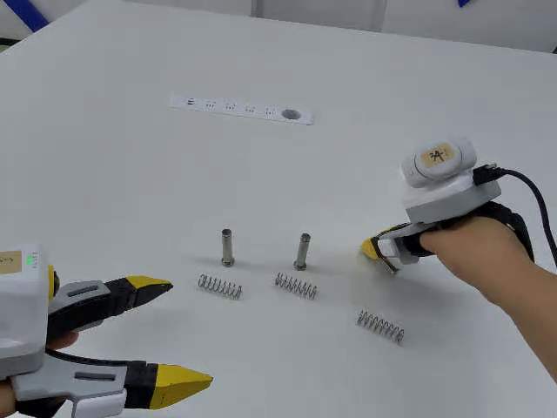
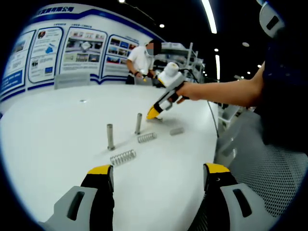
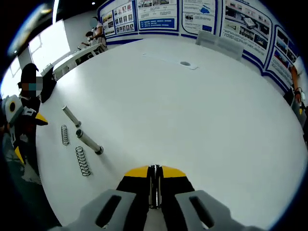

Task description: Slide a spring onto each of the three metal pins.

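Two metal pins stand upright mid-table, the left pin (image 1: 227,247) and the middle pin (image 1: 302,252). Three springs lie flat in front of them: one (image 1: 219,286) by the left pin, one (image 1: 296,286) by the middle pin, one (image 1: 380,326) farther right. My right gripper (image 1: 379,251) is low over the table right of the middle pin, shut on a third metal pin (image 3: 154,185) clamped between its yellow tips. My left gripper (image 1: 174,335) hovers open at the near left, holding nothing. From it I see both standing pins (image 2: 110,136) (image 2: 138,123) and the nearest spring (image 2: 123,157).
A white power strip (image 1: 241,109) lies flat farther back on the white table (image 1: 392,131). A black cable (image 1: 531,196) trails from the right gripper. People stand beyond the table's far side in the left gripper view.
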{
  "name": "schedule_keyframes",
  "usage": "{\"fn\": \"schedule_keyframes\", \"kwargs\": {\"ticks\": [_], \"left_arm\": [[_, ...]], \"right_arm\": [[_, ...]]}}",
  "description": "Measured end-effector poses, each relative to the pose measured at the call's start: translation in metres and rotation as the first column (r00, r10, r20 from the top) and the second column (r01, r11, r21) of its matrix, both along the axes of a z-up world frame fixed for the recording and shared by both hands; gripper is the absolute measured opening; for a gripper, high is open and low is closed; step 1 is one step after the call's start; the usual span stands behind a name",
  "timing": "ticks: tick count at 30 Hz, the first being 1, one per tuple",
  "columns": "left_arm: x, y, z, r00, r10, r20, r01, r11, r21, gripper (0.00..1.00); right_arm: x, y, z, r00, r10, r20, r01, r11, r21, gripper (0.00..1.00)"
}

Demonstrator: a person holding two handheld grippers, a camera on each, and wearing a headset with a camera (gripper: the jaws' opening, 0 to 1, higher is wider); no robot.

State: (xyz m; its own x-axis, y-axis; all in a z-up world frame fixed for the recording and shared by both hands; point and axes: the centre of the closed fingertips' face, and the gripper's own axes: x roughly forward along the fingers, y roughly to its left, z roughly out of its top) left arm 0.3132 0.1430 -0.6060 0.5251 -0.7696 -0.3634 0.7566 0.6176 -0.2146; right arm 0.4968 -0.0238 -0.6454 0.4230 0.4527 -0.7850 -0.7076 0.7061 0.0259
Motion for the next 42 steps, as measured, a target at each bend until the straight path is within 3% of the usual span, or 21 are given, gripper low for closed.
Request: {"fn": "schedule_keyframes", "kwargs": {"ticks": [11,23,30,42], "left_arm": [[-0.002,-0.002,0.000,1.000,-0.016,0.003,0.016,1.000,0.012,0.77],[-0.003,-0.002,-0.001,1.000,-0.026,0.002,0.026,0.999,0.025,0.76],[-0.004,-0.002,-0.002,1.000,-0.029,0.002,0.029,0.999,0.033,0.76],[-0.003,-0.002,-0.002,1.000,-0.026,0.001,0.026,0.999,0.032,0.76]], "right_arm": [[-0.016,-0.007,0.024,0.998,-0.005,0.059,0.003,0.999,0.033,0.09],[-0.024,-0.019,0.028,0.996,-0.037,0.083,0.031,0.997,0.075,0.09],[-0.032,-0.020,0.032,0.993,-0.015,0.113,0.006,0.997,0.082,0.09],[-0.040,-0.022,0.032,0.994,-0.003,0.111,-0.006,0.997,0.077,0.09]]}}
